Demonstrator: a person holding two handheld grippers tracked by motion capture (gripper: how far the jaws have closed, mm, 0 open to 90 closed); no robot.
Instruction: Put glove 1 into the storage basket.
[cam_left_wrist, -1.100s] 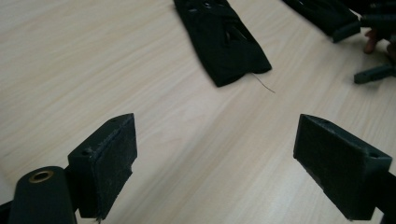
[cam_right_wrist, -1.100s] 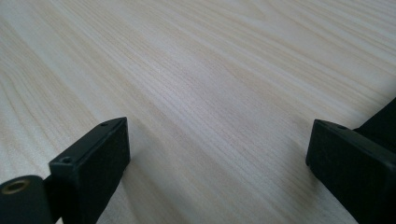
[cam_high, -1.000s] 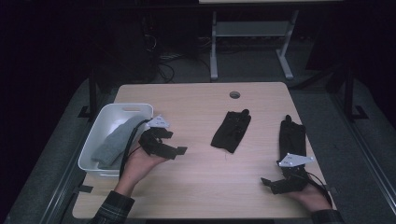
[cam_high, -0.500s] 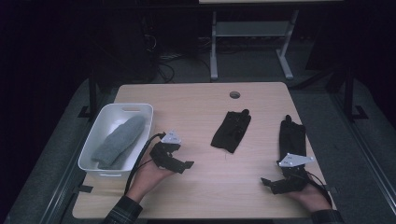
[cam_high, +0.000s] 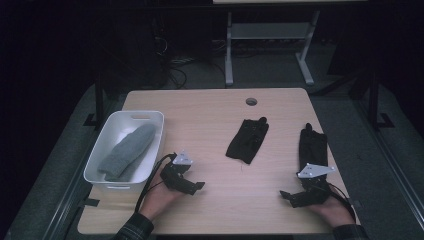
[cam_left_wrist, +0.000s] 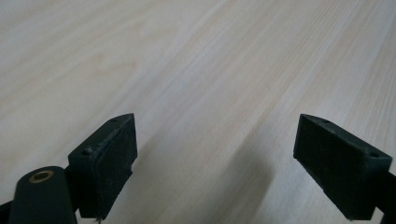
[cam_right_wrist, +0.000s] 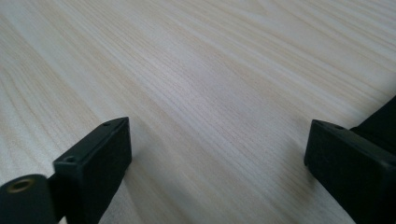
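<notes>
Item: middle black glove (cam_high: 247, 139), soft, limp, light; I'd pinch its cuff. Left gripper (cam_high: 192, 186) and right gripper (cam_high: 289, 196) spread, empty.

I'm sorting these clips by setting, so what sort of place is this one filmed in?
Probably a lab or workshop set up for recording, not a home. A plain wooden table with a cable hole stands on grey carpet in a dark room, with loose cables and a metal stand behind it.

Wood, plastic and cloth, all matt

Table (cam_high: 210, 125) is pale, smooth wood grain; tub (cam_high: 150, 120) glossy white plastic; sock (cam_high: 125, 150) grey fuzzy knit; gloves (cam_high: 248, 140) matt black cloth.
</notes>
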